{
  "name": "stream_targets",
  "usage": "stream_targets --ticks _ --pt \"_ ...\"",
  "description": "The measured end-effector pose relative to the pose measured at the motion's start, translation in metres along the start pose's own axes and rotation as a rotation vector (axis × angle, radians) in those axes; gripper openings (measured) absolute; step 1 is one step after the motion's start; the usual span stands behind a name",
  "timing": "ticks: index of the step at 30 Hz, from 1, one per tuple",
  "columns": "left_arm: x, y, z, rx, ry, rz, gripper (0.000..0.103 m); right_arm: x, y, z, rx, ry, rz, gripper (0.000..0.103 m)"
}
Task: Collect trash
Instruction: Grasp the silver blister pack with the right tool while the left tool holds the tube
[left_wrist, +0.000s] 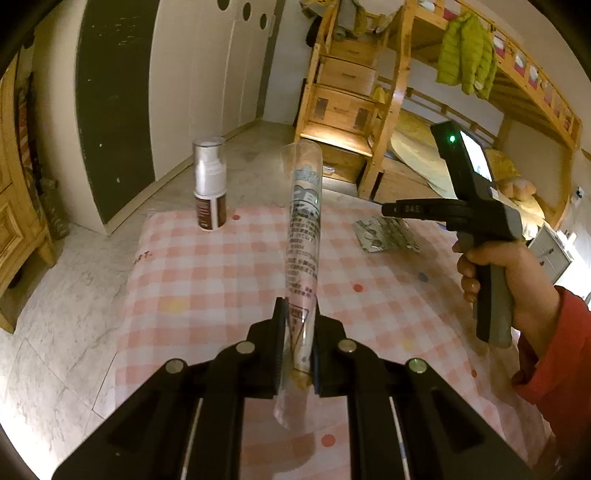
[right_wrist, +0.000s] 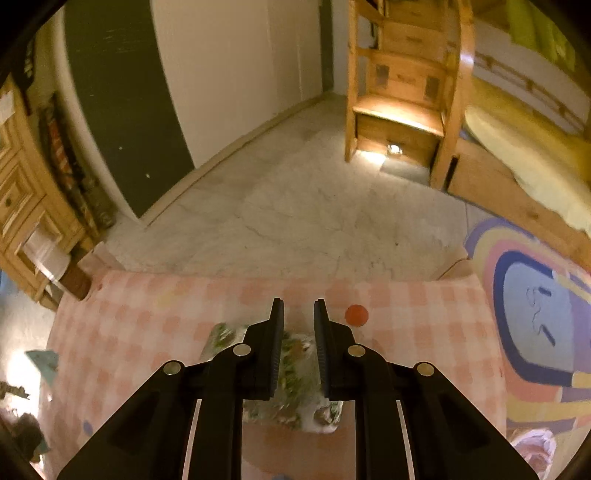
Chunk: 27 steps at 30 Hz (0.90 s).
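- Table under a pink-and-white checked cloth (left_wrist: 221, 280) with coloured dots; pale marble-look floor around it, wooden bunk bed (left_wrist: 436, 110) behind with a green puffer jacket (left_wrist: 467, 55) hung on the rail.
- Left gripper (left_wrist: 298, 317): jaws pinching a long clear printed plastic wrapper (left_wrist: 303, 221). The wrapper runs up between the pads and stands off the cloth, its top tilted slightly right; its lower end pokes out below the pads.
- Right gripper (right_wrist: 298, 314): jaws narrowed to a slim gap, nothing visibly pinched between the tips. No earlier view to compare.
- A crumpled foil blister pack (right_wrist: 291, 376) lies flat on the cloth directly below and behind the right jaws; in the left wrist view the same pack (left_wrist: 386, 234) sits just under the right gripper's tips (left_wrist: 388, 210). Can't tell if the tips touch it.
- Person's right hand (left_wrist: 491, 273) wraps the handle; red sleeve (left_wrist: 561, 369) cut off at the frame edge.
- White-capped pump bottle with brown label (left_wrist: 209, 184) stands upright near the table's far left corner, well apart from both grippers.
- The right wrist view is blurred; the pack's print is unreadable and the gripper body hides much of it.
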<state>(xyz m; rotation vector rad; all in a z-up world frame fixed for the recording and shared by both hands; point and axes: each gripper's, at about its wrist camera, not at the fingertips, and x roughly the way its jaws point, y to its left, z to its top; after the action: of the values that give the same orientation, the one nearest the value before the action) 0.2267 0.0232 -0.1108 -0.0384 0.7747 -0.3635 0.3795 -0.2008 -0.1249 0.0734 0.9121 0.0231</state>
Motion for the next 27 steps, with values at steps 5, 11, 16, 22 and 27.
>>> stream_targets --ticks 5,11,16,22,27 --pt "-0.001 0.004 -0.003 -0.020 0.020 0.024 0.010 -0.008 -0.006 -0.020 0.024 0.063 0.048 0.018" --pt "-0.007 0.005 -0.012 -0.035 0.039 0.039 0.010 -0.048 0.002 -0.065 -0.011 0.088 0.128 0.019" --pt "-0.010 0.015 -0.017 -0.061 0.046 0.044 0.010 -0.076 0.019 -0.074 -0.112 -0.016 0.163 0.069" --pt "-0.012 0.019 -0.018 -0.068 0.041 0.053 0.010 -0.055 0.057 -0.075 -0.292 0.035 0.087 0.077" --pt "-0.011 0.020 -0.018 -0.066 0.046 0.062 0.010 -0.044 0.068 -0.081 -0.347 0.055 0.059 0.055"
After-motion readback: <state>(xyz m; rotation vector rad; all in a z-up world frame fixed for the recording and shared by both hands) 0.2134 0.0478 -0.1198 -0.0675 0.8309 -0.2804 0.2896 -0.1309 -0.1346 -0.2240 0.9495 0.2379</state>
